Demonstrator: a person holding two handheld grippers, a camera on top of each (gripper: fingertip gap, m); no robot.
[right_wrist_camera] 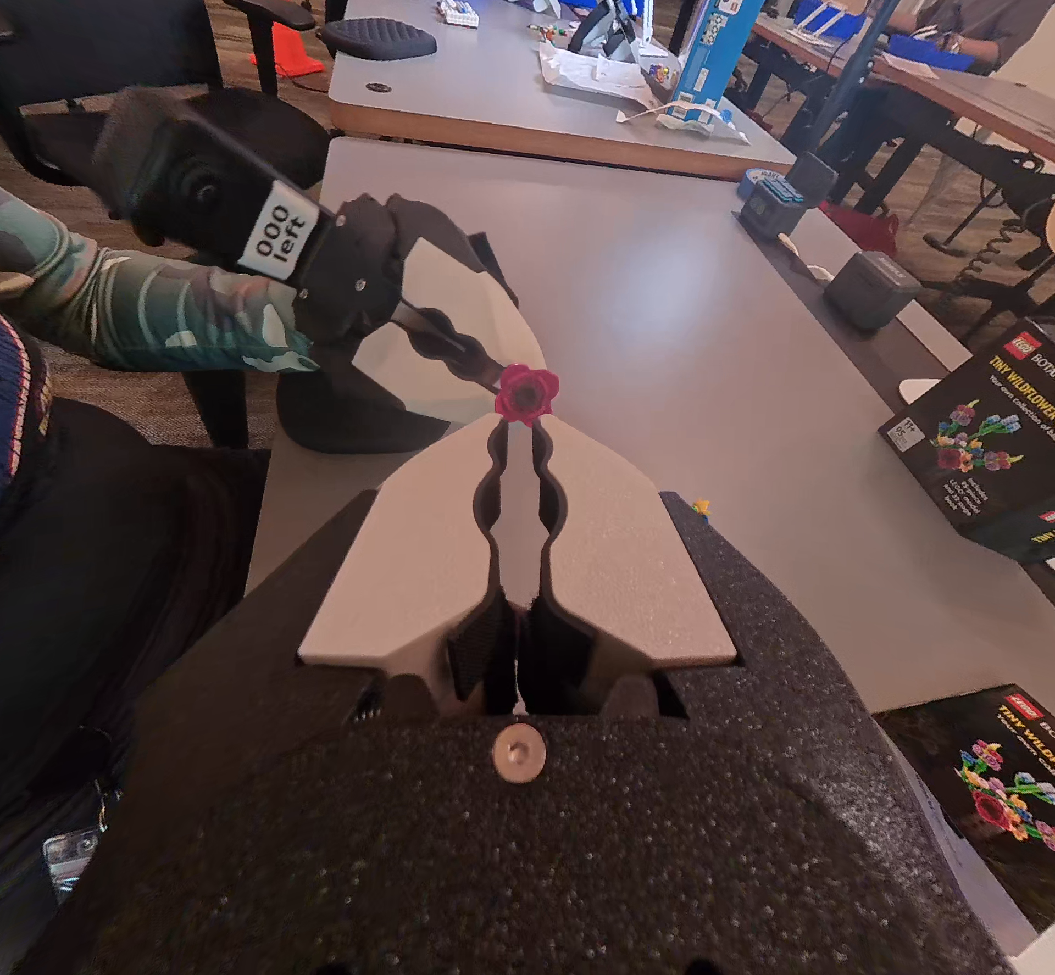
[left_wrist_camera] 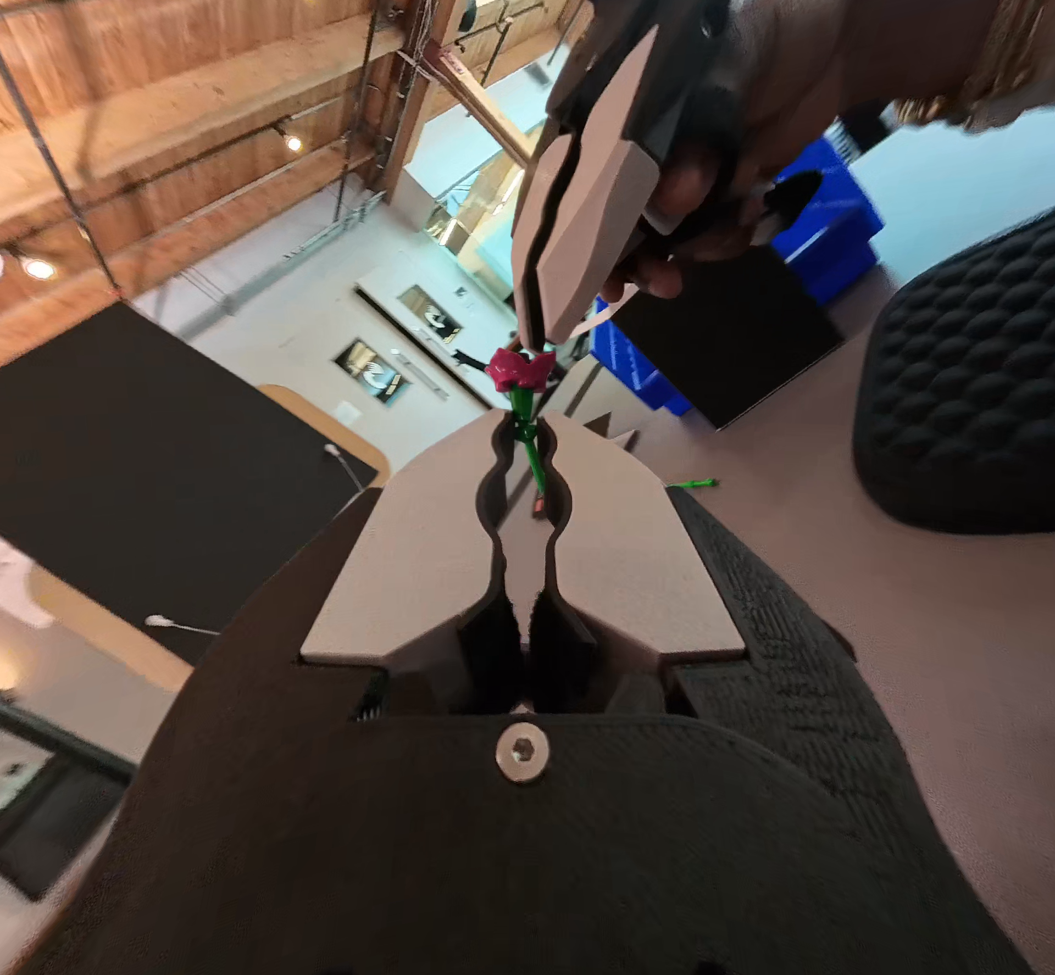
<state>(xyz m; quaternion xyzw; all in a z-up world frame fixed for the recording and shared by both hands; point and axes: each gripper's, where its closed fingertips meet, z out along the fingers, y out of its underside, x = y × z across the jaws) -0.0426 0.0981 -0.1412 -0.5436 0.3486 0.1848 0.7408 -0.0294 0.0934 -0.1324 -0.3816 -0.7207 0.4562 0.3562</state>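
A toy flower with a magenta head and a green stem is held in the air between both grippers. My left gripper is shut on the stem just below the head. In the right wrist view it reaches in from the left, held by a hand in a patterned sleeve. My right gripper is closed with its tips on the edge of the flower head. In the left wrist view it comes down from above onto the head.
The grey table lies below. A loose green stem and a small yellow piece lie on it. Two dark flower-set boxes stand at the right. A black padded armrest and blue bins are nearby. Both grippers' tips are close together, under 4 cm apart.
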